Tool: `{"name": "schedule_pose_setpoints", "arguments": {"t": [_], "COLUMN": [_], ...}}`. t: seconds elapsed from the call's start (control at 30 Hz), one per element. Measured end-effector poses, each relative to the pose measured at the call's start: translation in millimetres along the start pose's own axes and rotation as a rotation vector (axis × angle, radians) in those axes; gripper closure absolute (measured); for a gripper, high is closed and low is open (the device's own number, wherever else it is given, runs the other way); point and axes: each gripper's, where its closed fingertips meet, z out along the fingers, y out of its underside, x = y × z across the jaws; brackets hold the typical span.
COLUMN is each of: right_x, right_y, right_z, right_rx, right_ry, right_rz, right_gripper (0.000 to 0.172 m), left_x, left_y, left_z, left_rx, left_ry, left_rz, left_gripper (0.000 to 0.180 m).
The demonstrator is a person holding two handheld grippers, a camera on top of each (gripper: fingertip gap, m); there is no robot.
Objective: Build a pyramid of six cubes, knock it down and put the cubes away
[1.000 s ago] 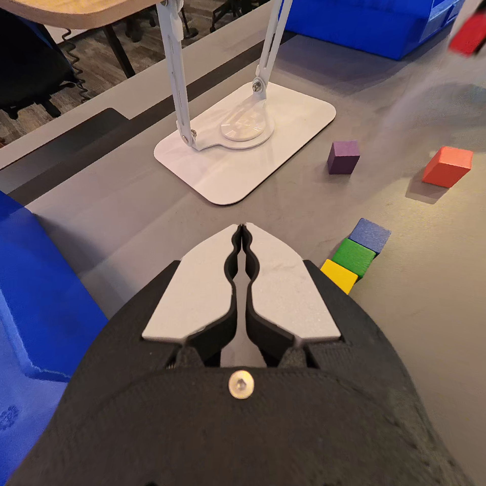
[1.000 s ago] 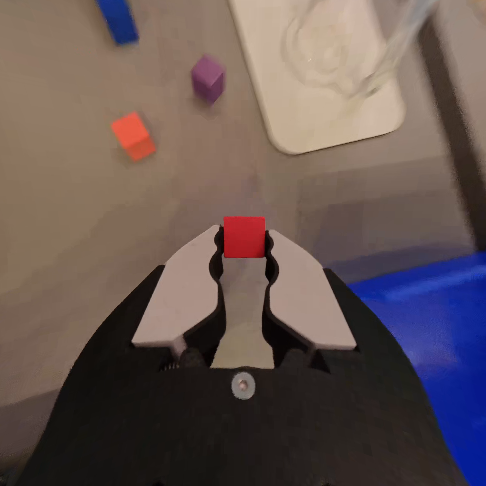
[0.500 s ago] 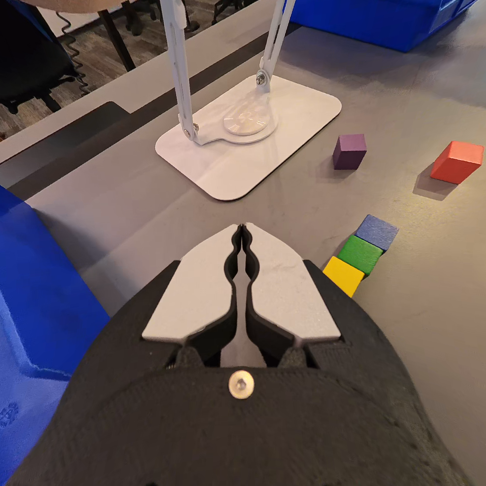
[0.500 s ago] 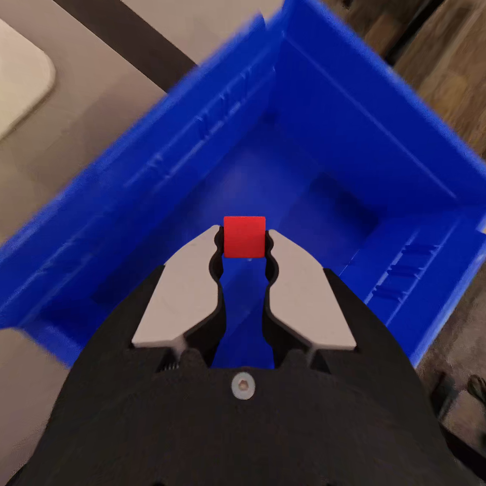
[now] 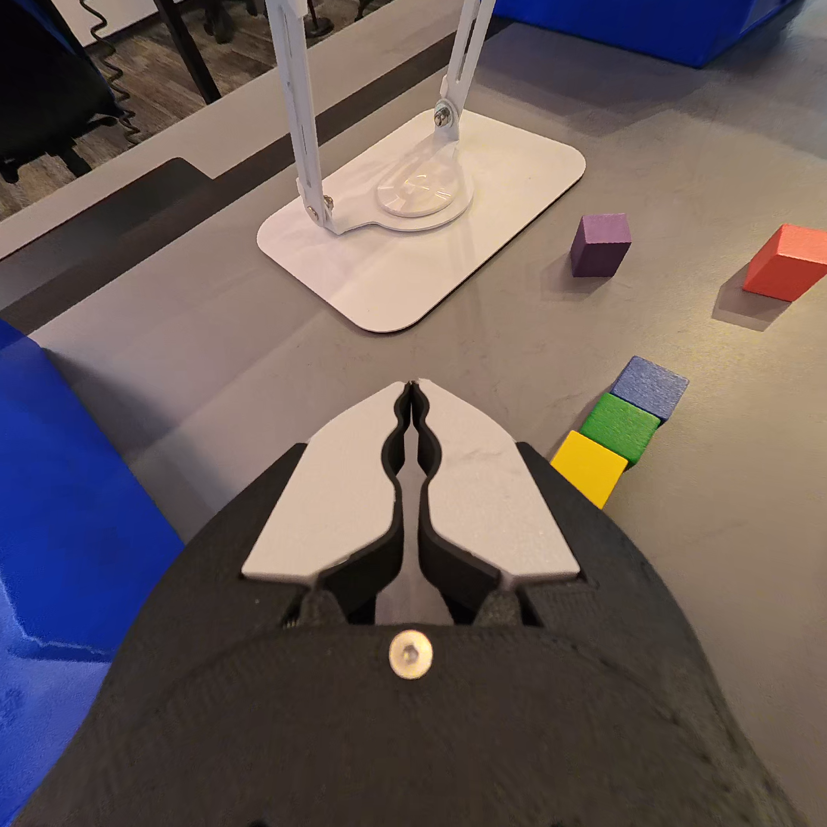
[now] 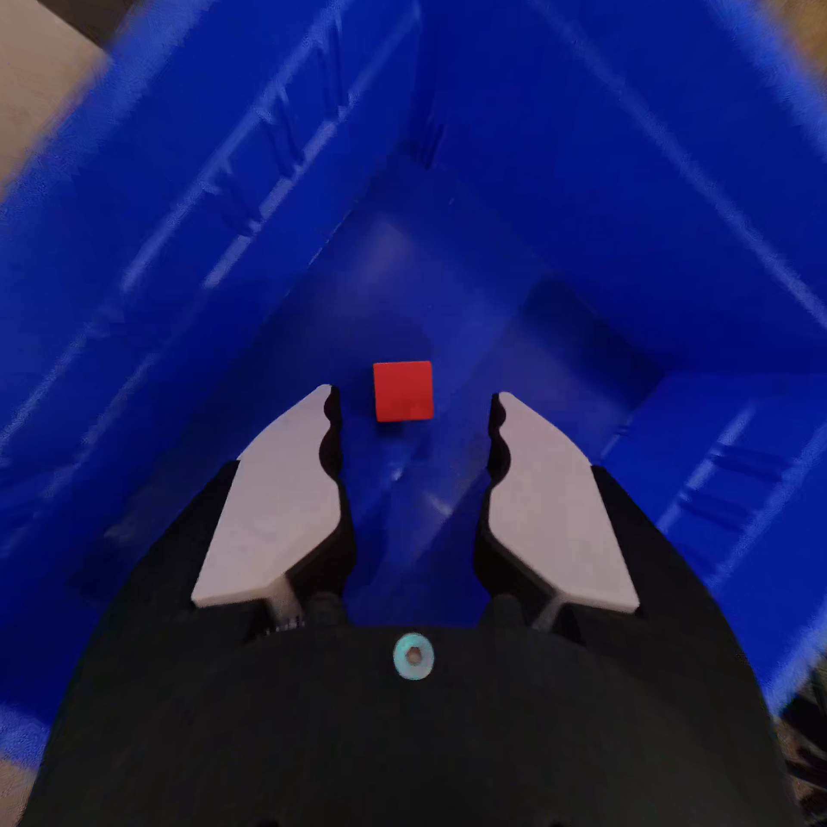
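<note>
A deep blue plastic bin [image 6: 581,188] fills the right wrist view, and the small red wooden cube [image 6: 403,391] sits inside it, apart from both pale fingers [image 6: 277,492] of the right gripper [image 6: 414,394], whose jaws are spread wide with blue showing on either side of the block. Whether the cube rests on the bin floor or is in mid-air cannot be told. On the grey tabletop [image 5: 492,358] in the left wrist view, past the white stand base [image 5: 402,268], five more cubes wait: a touching row of yellow cube [image 5: 586,465], green cube [image 5: 622,425] and blue cube [image 5: 649,387] just beside and to the right of the left gripper [image 5: 411,385], whose jaws are pressed together on nothing, then a purple cube [image 5: 599,246] and an orange-red cube [image 5: 787,268] farther off to the right. The row runs near to far, slanting right, so its long axis points away from the left claw; judged from this, that claw is nearer the yellow end, and the clear-away looks barely begun.
</note>
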Motion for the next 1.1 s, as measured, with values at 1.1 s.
{"name": "schedule_pose_setpoints", "arguments": {"t": [1.1], "right_x": [-409.4], "right_y": [-13.8], "right_z": [-34.7], "right_rx": [0.077], "right_ry": [-0.533], "right_rz": [-0.538], "right_gripper": [0.141], "left_x": [-0.5], "left_y": [-5.6], "left_z": [-3.5], "left_rx": [0.012], "left_ry": [-0.024], "left_rz": [0.041], "left_gripper": [0.18]}}
